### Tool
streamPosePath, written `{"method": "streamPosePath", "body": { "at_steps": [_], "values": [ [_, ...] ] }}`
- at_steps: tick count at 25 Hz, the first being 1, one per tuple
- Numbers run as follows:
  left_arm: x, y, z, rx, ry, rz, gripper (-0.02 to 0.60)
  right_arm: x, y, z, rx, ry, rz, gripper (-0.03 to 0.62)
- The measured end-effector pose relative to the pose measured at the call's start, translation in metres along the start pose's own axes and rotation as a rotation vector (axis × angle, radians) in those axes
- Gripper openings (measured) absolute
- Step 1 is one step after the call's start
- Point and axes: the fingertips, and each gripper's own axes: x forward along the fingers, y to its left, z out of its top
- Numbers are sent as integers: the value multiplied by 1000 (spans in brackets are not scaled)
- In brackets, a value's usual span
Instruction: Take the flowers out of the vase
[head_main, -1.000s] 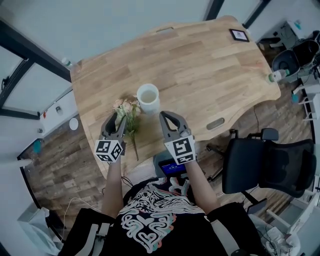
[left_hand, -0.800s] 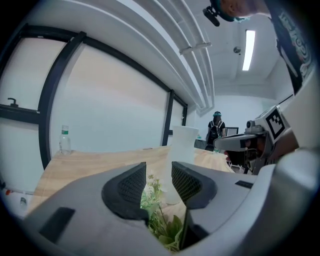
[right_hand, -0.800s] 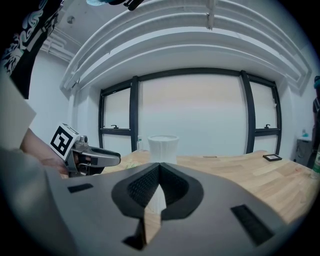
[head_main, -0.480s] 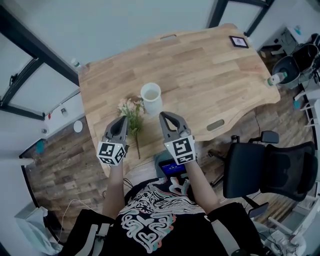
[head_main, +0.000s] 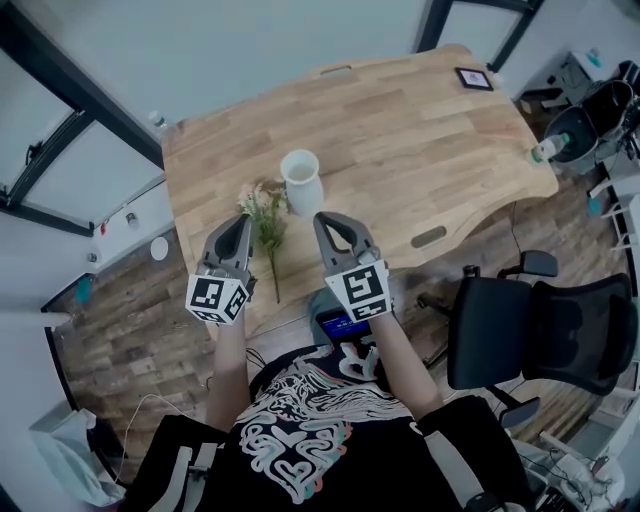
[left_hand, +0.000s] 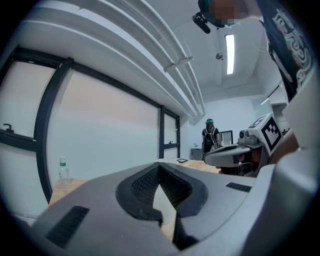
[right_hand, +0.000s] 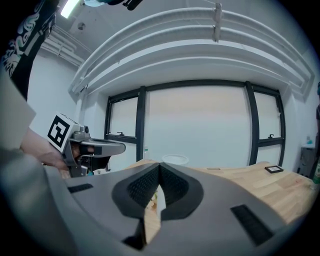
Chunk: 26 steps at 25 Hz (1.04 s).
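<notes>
Two grippers: your left gripper and right gripper are both closed on nothing, held above the tabletop's near edge
Vase: white, upright on the tabletop
Flowers: lying flat on the tabletop, blooms just left of the vase, stem showing between your grippers

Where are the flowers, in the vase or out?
Out. The flowers lie on the table beside the upright white vase, with no stems in its mouth.
</notes>
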Motion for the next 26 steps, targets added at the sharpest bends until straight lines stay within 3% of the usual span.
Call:
{"method": "streamPosePath", "body": {
  "at_steps": [14, 26],
  "values": [
    [-7, -11, -2, -61, 14, -12, 3, -18, 0, 12, -29, -24, -14, 6],
    [-6, -3, -10, -57, 49, -4, 3, -8, 1, 13, -34, -14, -9, 6]
  ]
}}
